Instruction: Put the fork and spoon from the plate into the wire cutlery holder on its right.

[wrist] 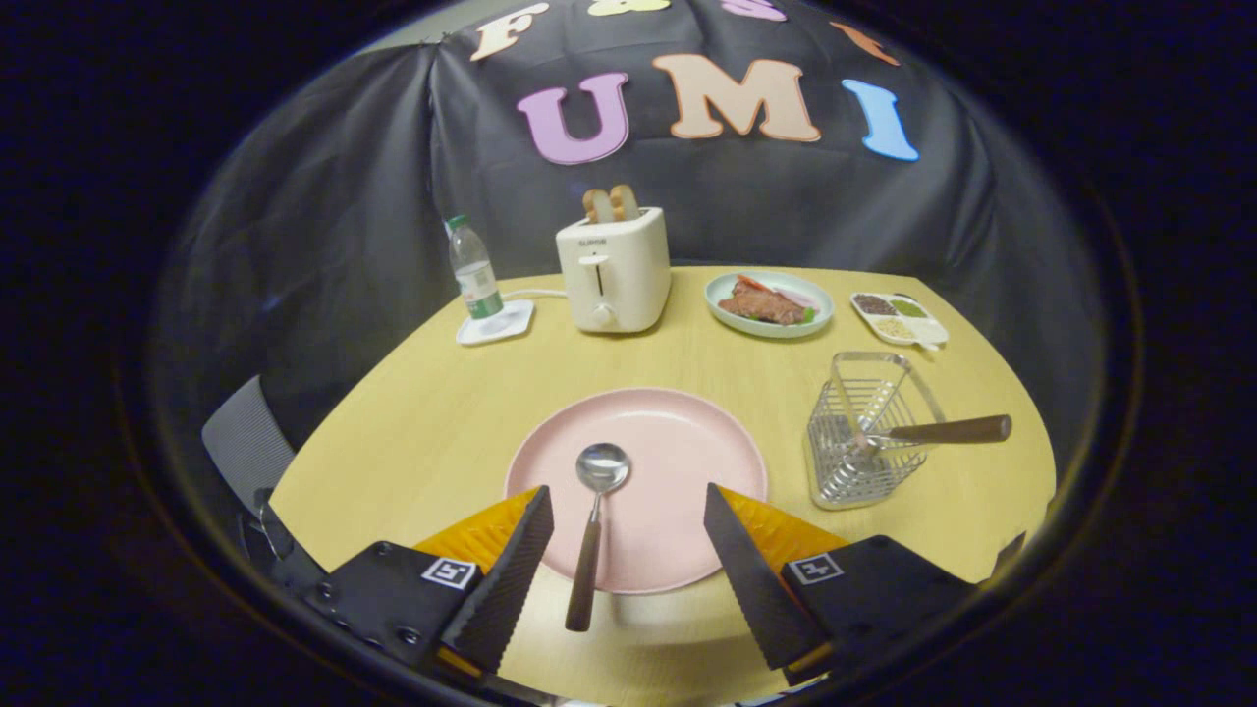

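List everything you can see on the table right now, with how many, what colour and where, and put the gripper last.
plate: 1, pink, just ahead of the fingers
spoon: 1, silver bowl, brown handle, on the plate, handle between the fingers
wire cutlery holder: 1, silver, right of the plate
fork: 1, brown handle, leaning out of the holder
toaster: 1, white, bread in it, beyond the plate
water bottle: 1, clear, green cap, on a white coaster left of the toaster
food dish: 1, pale green, right of the toaster
divided tray: 1, white, beyond the holder
table: 1, light wood
hand-held gripper: 1, open, fingers either side of the spoon handle
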